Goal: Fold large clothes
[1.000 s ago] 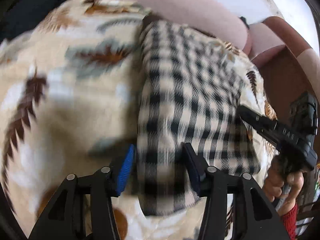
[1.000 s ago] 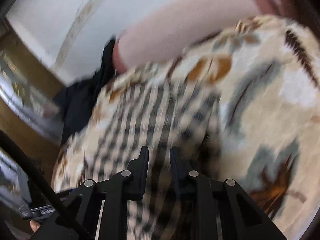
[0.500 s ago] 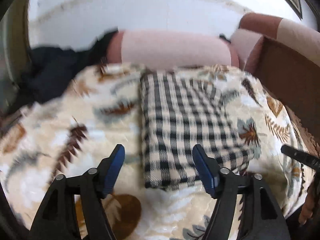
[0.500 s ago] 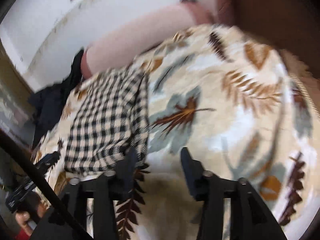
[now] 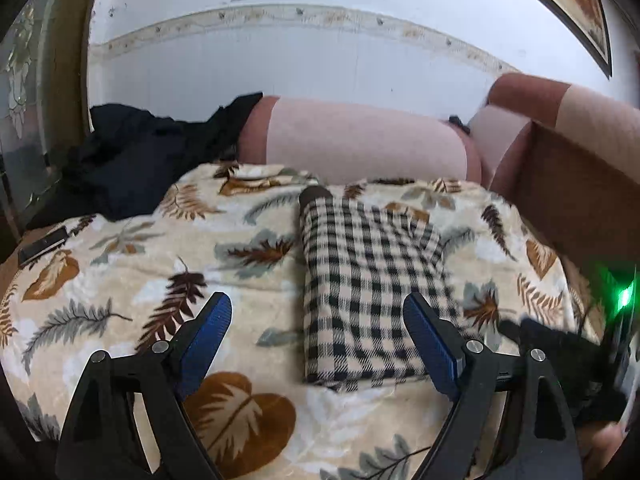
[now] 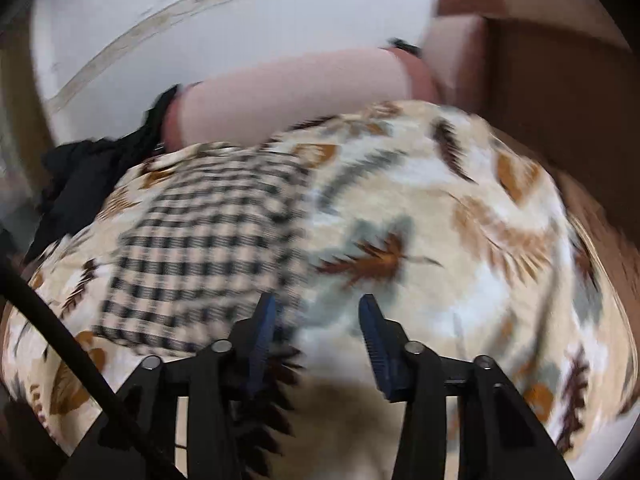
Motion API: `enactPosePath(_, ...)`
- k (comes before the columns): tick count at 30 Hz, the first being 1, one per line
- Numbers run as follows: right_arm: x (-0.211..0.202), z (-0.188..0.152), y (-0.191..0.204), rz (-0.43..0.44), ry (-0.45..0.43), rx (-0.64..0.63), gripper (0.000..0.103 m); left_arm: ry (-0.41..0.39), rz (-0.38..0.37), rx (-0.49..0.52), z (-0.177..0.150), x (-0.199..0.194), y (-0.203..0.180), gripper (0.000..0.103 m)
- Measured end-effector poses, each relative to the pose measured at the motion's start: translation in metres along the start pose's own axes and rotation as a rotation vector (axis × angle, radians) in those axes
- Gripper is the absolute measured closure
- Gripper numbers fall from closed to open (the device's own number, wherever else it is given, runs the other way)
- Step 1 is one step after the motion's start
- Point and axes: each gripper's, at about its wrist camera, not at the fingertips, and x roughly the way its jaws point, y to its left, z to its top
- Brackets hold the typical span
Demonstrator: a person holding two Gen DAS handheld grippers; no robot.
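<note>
One checked garment (image 5: 368,292), cream and black, folded into a neat oblong; it lies flat on the leaf-print blanket (image 5: 132,264), near the middle, its long side running toward the wall; in the right wrist view the same garment (image 6: 200,248) appears left of centre, blurred.
One leaf-print blanket, spread over the whole seat.
One pink bolster (image 5: 360,144) along the back edge of the blanket, by the white wall (image 5: 280,60).
One heap of dark cloth (image 5: 132,160) at the far left corner, partly on the blanket.
One flat dark item (image 5: 42,245) at the blanket's left edge; what it is cannot be told.
Two tongs, one per hand.
Left gripper (image 5: 318,338): jaws wide and opening; blue pads clear of everything; the garment's near end shows between them but below, untouched; nothing held.
Right gripper (image 6: 316,334): jaws about half apart and closing; only blanket shows between them; left pad just beside the garment's near corner, contact not clear through the blur; nothing held.
</note>
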Motion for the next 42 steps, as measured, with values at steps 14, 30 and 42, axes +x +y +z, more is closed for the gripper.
enactPosePath(14,0.089,0.007,-0.019,0.103,0.293,0.076,0.058,0.232,0.044,-0.043,-0.018,0.072,0.014,0.016)
enactPosePath(30,0.064,0.020,-0.008,0.030,0.065,0.024,0.058,0.286,0.085,0.053,-0.041,0.112,0.000,0.016)
enactPosePath(42,0.080,-0.007,0.040,0.014,0.200,-0.166,0.058,0.001,0.174,0.049,-0.008,0.034,0.017,0.015)
